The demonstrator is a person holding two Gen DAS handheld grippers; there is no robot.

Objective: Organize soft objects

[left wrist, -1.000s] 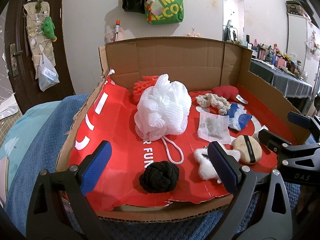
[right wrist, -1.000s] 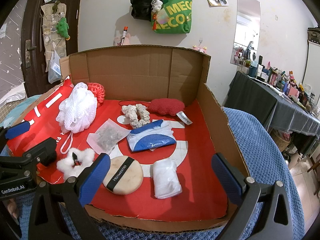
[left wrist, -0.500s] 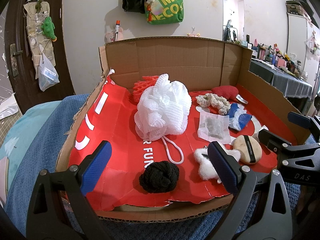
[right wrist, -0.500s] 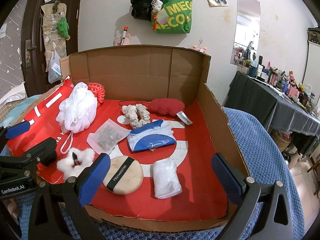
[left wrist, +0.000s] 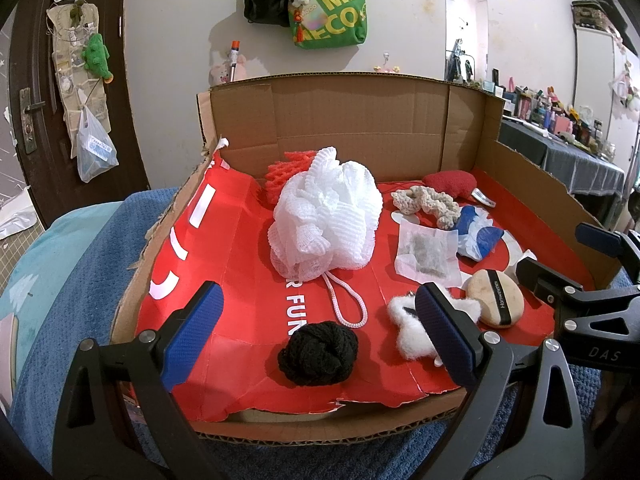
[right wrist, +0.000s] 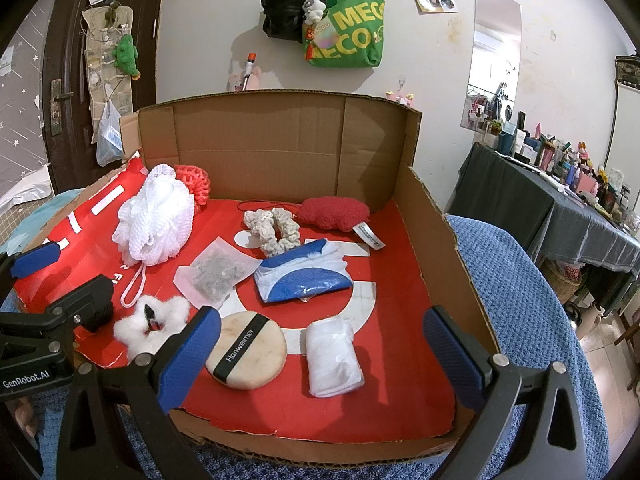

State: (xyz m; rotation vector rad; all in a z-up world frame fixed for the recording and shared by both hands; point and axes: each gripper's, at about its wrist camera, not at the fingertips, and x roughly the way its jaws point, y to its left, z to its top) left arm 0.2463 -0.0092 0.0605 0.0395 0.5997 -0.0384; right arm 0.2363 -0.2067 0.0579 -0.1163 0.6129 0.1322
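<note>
While my left gripper and right gripper hang spread and empty at the cardboard box's near edge, its contents lie scattered — bath pouf, black yarn ball, powder puff; sorted or unsorted, I cannot judge.

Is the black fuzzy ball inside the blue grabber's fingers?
No, the black yarn ball lies on the red box floor beyond the open left gripper, untouched by either finger.

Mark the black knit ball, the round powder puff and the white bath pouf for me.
black knit ball (left wrist: 318,353), left wrist view, centre of the knot.
powder puff (right wrist: 247,355), right wrist view, on its black band.
white bath pouf (left wrist: 326,220), left wrist view, middle of the mesh.
</note>
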